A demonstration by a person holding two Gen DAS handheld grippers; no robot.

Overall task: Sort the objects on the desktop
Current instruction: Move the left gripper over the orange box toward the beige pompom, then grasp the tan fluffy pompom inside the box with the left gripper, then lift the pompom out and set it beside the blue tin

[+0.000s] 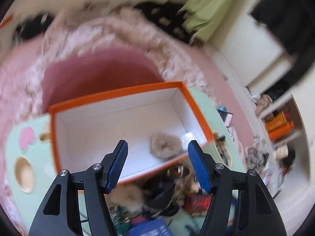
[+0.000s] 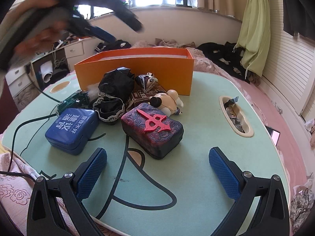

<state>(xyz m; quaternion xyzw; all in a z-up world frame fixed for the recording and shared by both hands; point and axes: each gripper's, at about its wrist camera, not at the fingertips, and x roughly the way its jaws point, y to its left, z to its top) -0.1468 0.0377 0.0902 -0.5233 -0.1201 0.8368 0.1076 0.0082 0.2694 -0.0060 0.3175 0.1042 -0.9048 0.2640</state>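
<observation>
Right gripper (image 2: pixel 157 174), jaws wide apart and empty, at the table's (image 2: pixel 206 147) near edge, faces the red-and-black block (image 2: pixel 152 130) dead ahead, long axis slanting left-far to right-near.

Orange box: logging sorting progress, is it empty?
Not empty: the orange box holds one fluffy beige ball on its white floor.

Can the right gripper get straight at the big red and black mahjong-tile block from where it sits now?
Probably yes. The right gripper is open with nothing between its jaws, and only bare green tabletop lies between it and the mahjong-tile block. The blue tin beside the block stands apart, leaving room on that side.
</observation>
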